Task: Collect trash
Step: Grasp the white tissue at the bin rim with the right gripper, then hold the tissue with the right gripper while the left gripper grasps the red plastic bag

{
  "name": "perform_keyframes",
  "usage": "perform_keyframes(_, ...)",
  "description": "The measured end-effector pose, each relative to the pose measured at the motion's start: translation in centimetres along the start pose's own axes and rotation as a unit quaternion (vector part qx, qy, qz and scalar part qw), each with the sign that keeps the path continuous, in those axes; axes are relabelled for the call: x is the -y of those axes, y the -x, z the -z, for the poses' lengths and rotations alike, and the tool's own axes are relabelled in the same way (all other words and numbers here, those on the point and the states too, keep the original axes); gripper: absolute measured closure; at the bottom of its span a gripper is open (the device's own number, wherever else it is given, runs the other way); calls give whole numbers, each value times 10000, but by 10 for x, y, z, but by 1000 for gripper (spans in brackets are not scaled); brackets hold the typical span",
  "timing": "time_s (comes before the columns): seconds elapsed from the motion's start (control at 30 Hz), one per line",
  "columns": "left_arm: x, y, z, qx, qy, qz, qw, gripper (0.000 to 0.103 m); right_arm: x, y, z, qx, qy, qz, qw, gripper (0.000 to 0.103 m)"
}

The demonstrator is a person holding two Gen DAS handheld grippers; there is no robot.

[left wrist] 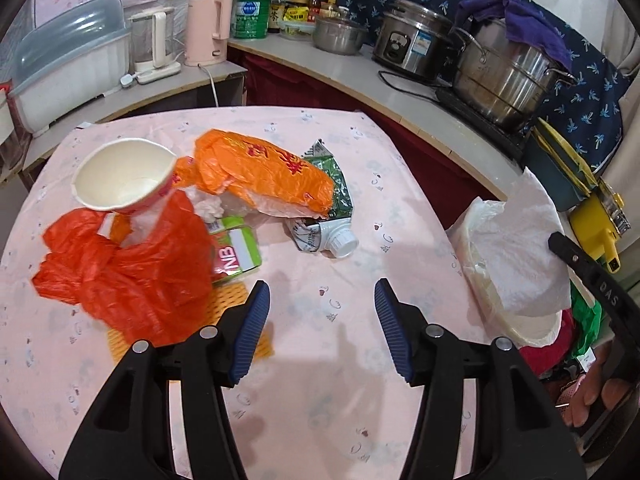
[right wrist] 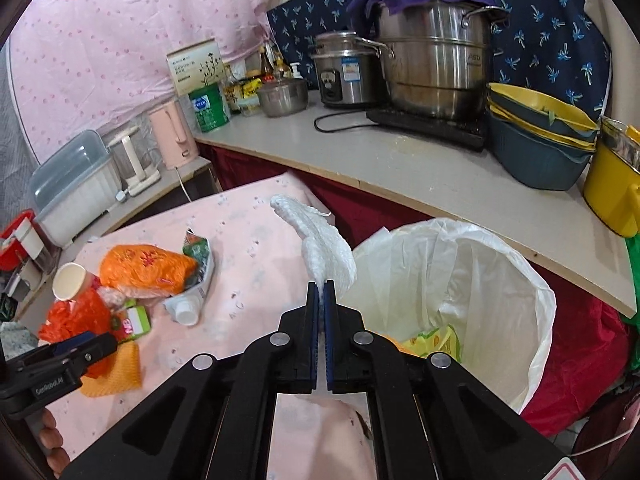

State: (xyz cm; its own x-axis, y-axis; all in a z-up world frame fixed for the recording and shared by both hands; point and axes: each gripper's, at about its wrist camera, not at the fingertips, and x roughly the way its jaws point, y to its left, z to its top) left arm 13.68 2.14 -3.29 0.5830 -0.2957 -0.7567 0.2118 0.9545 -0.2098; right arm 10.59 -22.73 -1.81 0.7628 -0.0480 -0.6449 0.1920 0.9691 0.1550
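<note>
Between right tongs [right wrist: 321, 286], clamped on it: white paper towel [right wrist: 320, 240], long axis up-forward, bin [right wrist: 536, 292] just right and below. Left tongs [left wrist: 322, 292] half-wide, empty, over desk [left wrist: 320, 360]; trash pile [left wrist: 160, 240] ahead-left.

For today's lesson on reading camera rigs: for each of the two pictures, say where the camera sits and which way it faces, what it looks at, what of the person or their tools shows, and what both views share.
Left wrist: sits on the left gripper, looking down over open fingers at the pink table; fingers of the person's right hand show at the right edge.
Right wrist: sits on the right gripper, shut on a white paper towel, facing the lined bin.
Shared: paper cup, orange bag, steel pot.
</note>
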Motion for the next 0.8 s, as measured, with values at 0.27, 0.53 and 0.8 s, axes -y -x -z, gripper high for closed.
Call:
perform_keyframes(0.27,-46,43,19,161,334,-242,9990,41,-30,15,0,87,130,-288,9995,100)
perform_keyframes(0.53,-99,57,23,245,1135,-484,9921,29,-60,19,5,36,333,-521,9981,100)
perform_keyframes(0.8,-105,23,15,51,1138,-632,9915,29,-82,23,11,-26,543,-605,9967,100)
